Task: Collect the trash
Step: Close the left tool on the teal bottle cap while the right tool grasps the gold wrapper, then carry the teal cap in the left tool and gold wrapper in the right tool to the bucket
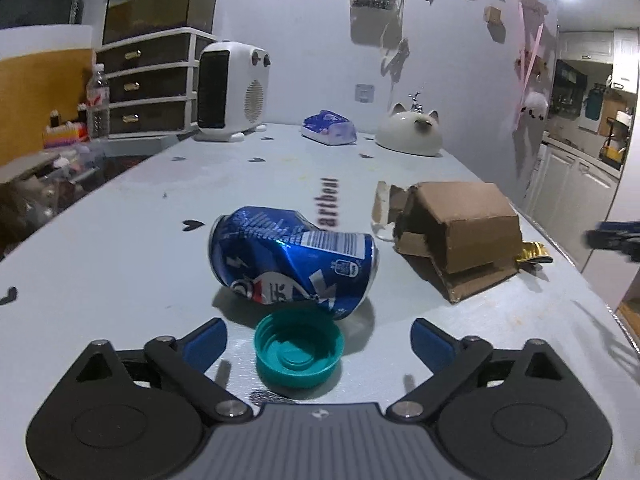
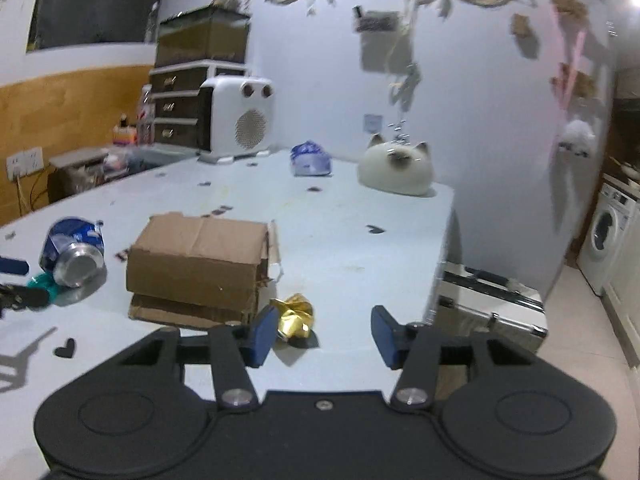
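A teal bottle cap lies open side up on the pale table, between the fingers of my left gripper, which is open and does not touch it. Just beyond the cap lies a crushed blue can on its side. To its right sits a torn cardboard box, with a crumpled gold wrapper behind it. In the right wrist view the gold wrapper lies beside the left finger of my right gripper, which is open; the other finger stands apart from it. The box and the can lie to the left.
At the back of the table stand a white heater, a blue tissue pack and a cat-shaped white dish. The table's right edge is close to my right gripper; a metal case sits on the floor below it.
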{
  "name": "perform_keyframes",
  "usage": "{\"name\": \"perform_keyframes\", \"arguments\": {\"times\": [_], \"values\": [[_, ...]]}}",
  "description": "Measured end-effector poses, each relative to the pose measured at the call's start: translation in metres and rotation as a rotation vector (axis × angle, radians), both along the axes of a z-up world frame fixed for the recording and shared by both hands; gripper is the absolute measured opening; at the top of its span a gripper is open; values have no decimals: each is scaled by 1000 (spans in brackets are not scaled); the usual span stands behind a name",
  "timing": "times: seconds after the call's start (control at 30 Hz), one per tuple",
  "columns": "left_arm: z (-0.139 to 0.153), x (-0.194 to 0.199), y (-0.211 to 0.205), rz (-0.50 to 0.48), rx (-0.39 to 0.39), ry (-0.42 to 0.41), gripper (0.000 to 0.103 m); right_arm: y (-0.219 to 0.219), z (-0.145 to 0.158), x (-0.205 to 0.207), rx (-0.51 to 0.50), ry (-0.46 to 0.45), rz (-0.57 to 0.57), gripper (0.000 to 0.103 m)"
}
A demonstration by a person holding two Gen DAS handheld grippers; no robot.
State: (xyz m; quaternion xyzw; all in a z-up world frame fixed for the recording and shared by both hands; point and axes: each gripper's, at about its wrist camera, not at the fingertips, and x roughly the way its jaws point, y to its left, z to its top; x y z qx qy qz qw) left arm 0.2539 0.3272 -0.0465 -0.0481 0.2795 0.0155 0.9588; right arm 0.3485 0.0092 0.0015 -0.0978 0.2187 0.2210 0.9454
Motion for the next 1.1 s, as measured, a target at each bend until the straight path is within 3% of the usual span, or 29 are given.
{"name": "perform_keyframes", "arguments": {"times": [0.13, 0.3, 0.4, 0.47, 0.53, 1.1], "values": [[-2, 3, -1, -26, -26, 14, 88, 23, -17, 21, -25, 27, 41, 51], [-4, 6, -7, -28, 0, 39, 76, 38, -31, 39, -45, 34, 72, 42], [-5, 7, -7, -22, 6, 56, 63, 41, -36, 46, -53, 55, 84, 31], [-5, 7, -8, -15, 22, 57, 56, 41, -37, 43, -63, 53, 92, 31], [-5, 7, -10, -14, 36, 57, 50, 38, -37, 34, -70, 43, 89, 31], [-5, -13, -52, -72, 46, 61, 50, -6, -33, -121, 14, 113, 122, 30]]}}
